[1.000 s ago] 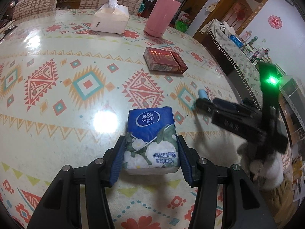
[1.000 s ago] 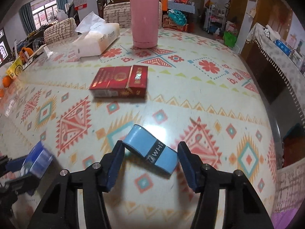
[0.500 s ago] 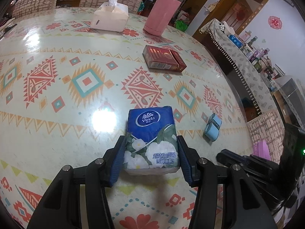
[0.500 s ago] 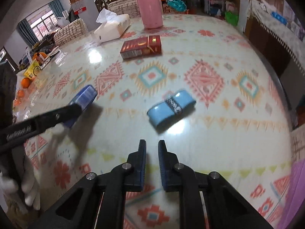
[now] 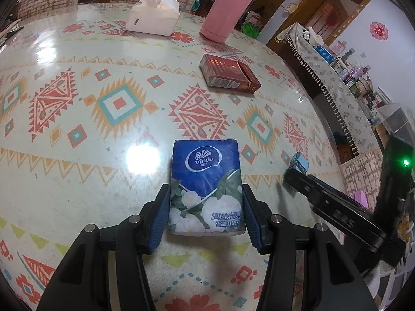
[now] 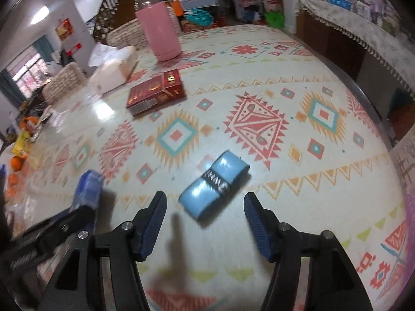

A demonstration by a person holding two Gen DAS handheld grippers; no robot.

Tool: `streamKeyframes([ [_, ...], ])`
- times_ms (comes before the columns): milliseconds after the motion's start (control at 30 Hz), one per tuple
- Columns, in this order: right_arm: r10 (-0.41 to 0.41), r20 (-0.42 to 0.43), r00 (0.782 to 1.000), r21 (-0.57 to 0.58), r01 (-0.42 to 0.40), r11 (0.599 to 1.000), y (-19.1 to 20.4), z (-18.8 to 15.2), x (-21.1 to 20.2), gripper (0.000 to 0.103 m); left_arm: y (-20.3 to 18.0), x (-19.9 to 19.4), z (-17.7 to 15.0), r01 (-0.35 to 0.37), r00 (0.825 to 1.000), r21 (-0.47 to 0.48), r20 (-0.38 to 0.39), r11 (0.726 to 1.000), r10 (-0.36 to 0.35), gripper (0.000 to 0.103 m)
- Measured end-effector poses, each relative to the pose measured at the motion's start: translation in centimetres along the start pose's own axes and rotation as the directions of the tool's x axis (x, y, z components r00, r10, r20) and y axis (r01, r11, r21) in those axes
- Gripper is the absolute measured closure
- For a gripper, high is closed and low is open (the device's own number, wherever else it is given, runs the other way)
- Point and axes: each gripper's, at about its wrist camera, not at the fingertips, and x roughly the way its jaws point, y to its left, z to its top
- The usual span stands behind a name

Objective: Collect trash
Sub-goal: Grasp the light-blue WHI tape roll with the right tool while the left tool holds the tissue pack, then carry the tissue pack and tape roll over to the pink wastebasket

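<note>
Tissue pack (image 5: 206,186) pinched in left hand-held gripper (image 5: 206,215); right hand-held gripper (image 6: 205,213) spread.

blue roll (image 5: 299,164) mostly hidden behind right tongs (image 5: 291,178), tissue pack (image 6: 87,189) blurred, oranges (image 6: 15,163) cut off at left edge

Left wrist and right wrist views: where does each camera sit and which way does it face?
Left wrist: on the left tongs, facing along them across the table; they clamp the tissue pack; right tongs at right.
Right wrist: on the open right tongs, facing the blue roll.
Shared: red box, pink bottle.
</note>
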Motion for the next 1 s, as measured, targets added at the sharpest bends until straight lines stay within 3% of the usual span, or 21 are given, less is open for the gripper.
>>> streamKeyframes([
  [67, -0.044, 0.014, 0.999, -0.015, 0.044, 0.999, 0.5, 0.1, 0.3, 0.038, -0.1, 0.1, 0.0, -0.002, 1.0, 0.003, 0.004, 1.0, 0.002, 0.051],
  [100, -0.071, 0.024, 0.997, -0.024, 0.071, 0.997, 0.7, 0.1, 0.4, 0.05, -0.1, 0.1, 0.0, -0.004, 1.0, 0.005, 0.006, 1.0, 0.004, 0.051],
  [167, -0.114, 0.045, 0.992, -0.059, 0.116, 0.991, 1.2, -0.1, 0.5, 0.06, -0.1, 0.1, 0.0, -0.007, 1.0, 0.012, 0.009, 1.0, 0.007, 0.051],
  [333, -0.09, 0.052, 0.995, -0.074, 0.094, 0.993, 0.7, -1.3, -0.6, 0.061, -0.3, 0.2, 0.1, -0.014, 1.0, 0.029, 0.008, 0.999, 0.013, 0.052],
  [567, -0.023, 0.091, 0.996, -0.073, 0.029, 0.997, -0.5, -5.3, -5.6, 0.061, -0.4, -1.0, 0.0, 0.073, 0.996, 0.023, 0.044, 0.997, -0.074, 0.053],
  [767, 0.018, 0.131, 0.991, -0.051, -0.011, 0.999, -2.0, -9.8, -10.3, 0.061, -1.2, -0.5, -0.3, 0.035, 0.999, 0.05, 0.034, 0.998, -0.036, 0.053],
  [1000, 0.059, 0.187, 0.981, 0.061, -0.071, 0.996, -5.9, -14.8, -15.3, 0.061, -2.3, -0.5, -0.9, 0.03, 0.999, 0.104, 0.026, 0.994, -0.033, 0.053],
])
